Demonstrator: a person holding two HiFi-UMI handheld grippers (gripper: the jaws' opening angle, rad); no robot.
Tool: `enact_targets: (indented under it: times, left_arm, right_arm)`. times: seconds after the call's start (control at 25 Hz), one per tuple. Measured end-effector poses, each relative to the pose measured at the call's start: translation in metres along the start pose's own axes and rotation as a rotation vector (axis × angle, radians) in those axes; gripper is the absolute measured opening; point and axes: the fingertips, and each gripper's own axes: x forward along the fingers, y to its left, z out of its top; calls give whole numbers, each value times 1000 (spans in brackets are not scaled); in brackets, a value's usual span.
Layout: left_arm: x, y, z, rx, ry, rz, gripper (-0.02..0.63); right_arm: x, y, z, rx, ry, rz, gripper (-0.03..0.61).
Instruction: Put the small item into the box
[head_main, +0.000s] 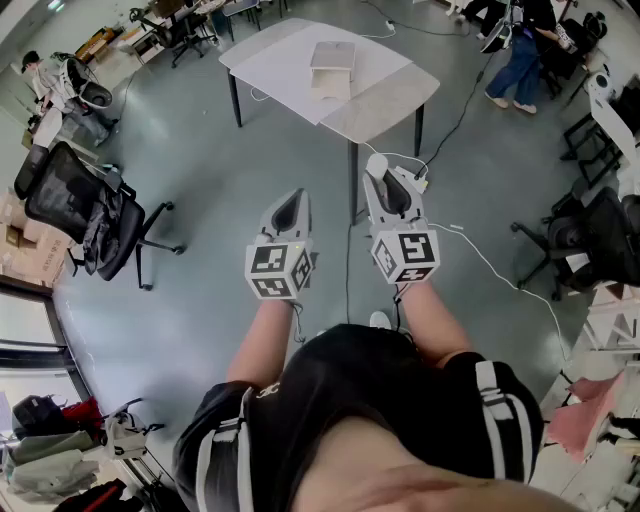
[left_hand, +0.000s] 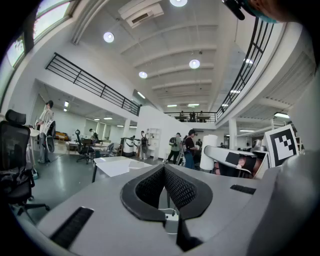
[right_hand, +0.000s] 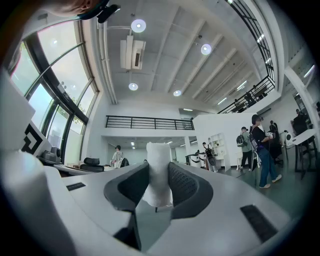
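Left gripper (head_main: 290, 203): jaws pressed together, nothing between them. Over to the right gripper (head_main: 380, 172), clamped on the small white roll (right_hand: 158, 172). It stands upright between the pads, long axis vertical, top end poking above them, well apart from the box (head_main: 332, 62) on the table (head_main: 275, 62).

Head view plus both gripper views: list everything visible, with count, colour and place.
table: one, white, ahead on the grey floor
box: one, pale, on the table
office chair: one, black, at left
second chair: one, black, at right edge
cable: one, white, on the floor at right
bystanders: at least two, far corners
small item: one, white, between the right gripper's jaws
left gripper: one, grey, jaws together, empty
right gripper: one, grey, jaws closed on the small item
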Motion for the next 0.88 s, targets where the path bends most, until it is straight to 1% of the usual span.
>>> enact_targets:
  times: [0.2,0.32,0.64,0.88]
  left_arm:
    - [0,2,6,11,-8,-11,12]
    - [-1,4,3,10,-6,-22,12]
    - [-5,6,-3,0,-5,-37,12]
    - [-20,22,-4,-3,-15,-63,12]
  right_arm:
    - [1,4,1,6,-4,-6,121]
    - [1,11,-1,-11,-4,-2,121]
    - [-2,20,-5,-18,4,-2,121]
    - [-6,26,-2,-40,-7,-46,121]
